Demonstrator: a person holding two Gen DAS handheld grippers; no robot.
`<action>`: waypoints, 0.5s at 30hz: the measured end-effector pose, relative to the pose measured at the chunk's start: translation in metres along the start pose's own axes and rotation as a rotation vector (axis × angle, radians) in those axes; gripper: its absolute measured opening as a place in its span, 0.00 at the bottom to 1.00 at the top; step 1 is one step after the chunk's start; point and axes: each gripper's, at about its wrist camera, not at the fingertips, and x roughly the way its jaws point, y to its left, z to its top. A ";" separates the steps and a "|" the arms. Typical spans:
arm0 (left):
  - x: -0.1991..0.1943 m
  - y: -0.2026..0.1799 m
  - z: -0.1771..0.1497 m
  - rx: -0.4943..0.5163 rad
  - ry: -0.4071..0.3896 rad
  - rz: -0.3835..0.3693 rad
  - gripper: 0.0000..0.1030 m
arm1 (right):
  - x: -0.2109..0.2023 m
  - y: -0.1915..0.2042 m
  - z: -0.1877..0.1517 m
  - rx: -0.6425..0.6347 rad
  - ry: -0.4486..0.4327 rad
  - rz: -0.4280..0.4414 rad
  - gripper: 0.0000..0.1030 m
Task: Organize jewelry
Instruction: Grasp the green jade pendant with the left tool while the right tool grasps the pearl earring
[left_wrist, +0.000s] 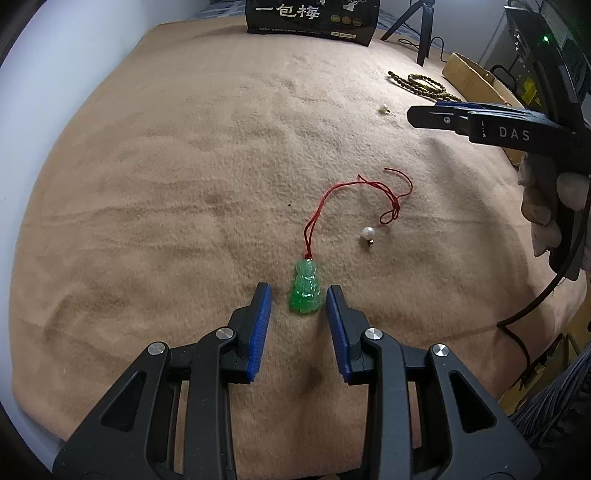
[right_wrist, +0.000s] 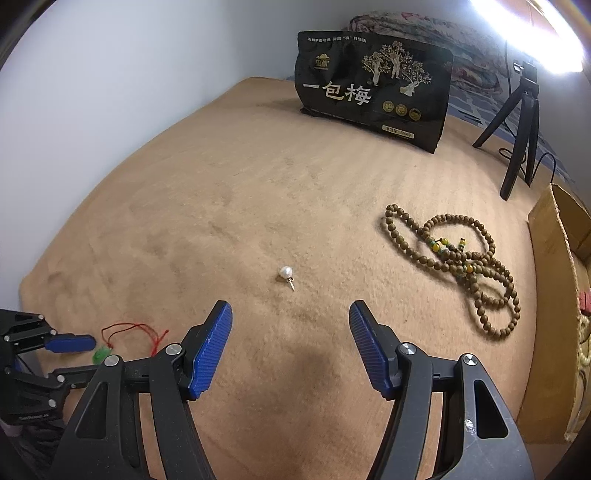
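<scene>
— Four pieces lie loose on the tan blanket, so I judge the sorting barely begun. Nearest, the left tool straddles the green jade pendant: its blue pads sit either side of the stone, apart from it, gripping nothing.

— And its cord?

— The red cord trails away from the pendant, loose. One pearl earring rests just beside the cord's knot.

— What about the right tool?

— The right tool stands wide and empty, aimed at the second pearl earring, which lies a little ahead of its tips, not between them.

— Farther out?

— The brown bead necklace lies heaped near a cardboard box, possibly the destination; I can't tell. Behind stand a black snack bag and a small tripod.

— So what's left?

— Everything: no piece is lifted or put away yet.
</scene>
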 end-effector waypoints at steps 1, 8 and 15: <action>0.001 0.000 0.000 0.003 -0.001 0.003 0.30 | 0.001 0.000 0.001 -0.003 0.002 0.002 0.63; 0.003 -0.003 0.001 0.026 -0.007 0.039 0.16 | 0.016 0.004 0.007 -0.036 0.022 -0.009 0.58; 0.003 -0.003 -0.001 0.037 -0.015 0.040 0.16 | 0.033 0.003 0.011 -0.048 0.040 -0.037 0.45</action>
